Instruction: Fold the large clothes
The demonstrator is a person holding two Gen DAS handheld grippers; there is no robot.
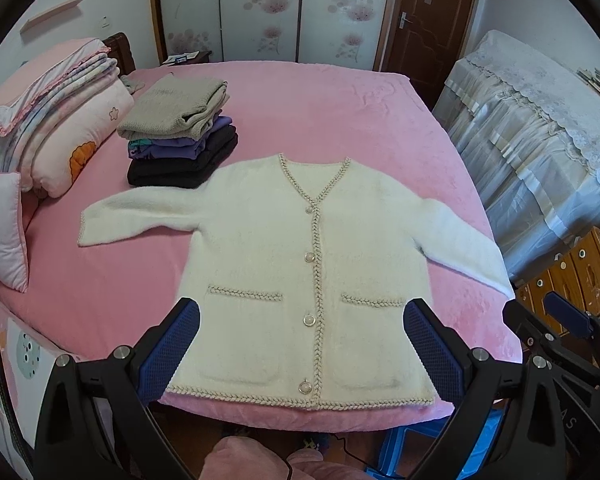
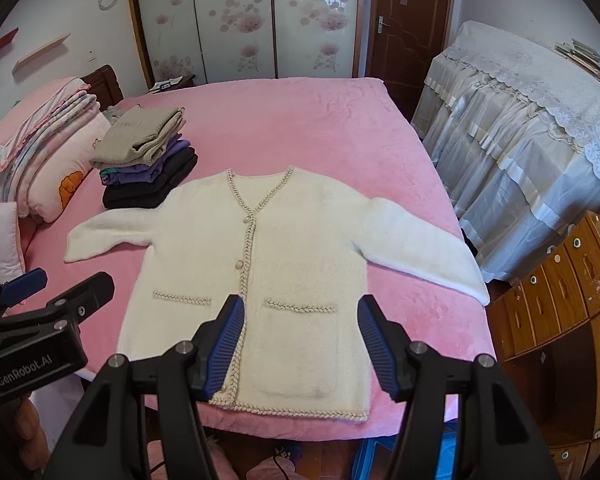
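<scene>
A cream buttoned cardigan lies flat, front up, on the pink bed, sleeves spread to both sides; it also shows in the right wrist view. Its right sleeve reaches the bed's right edge. My left gripper is open and empty, held above the hem near the bed's front edge. My right gripper is open and empty, above the cardigan's right pocket. Each gripper shows at the side of the other's view: right, left.
A stack of folded clothes sits at the bed's left, behind the left sleeve. Folded quilts and pillows lie further left. A lace-covered piece of furniture and a wooden drawer unit stand to the right.
</scene>
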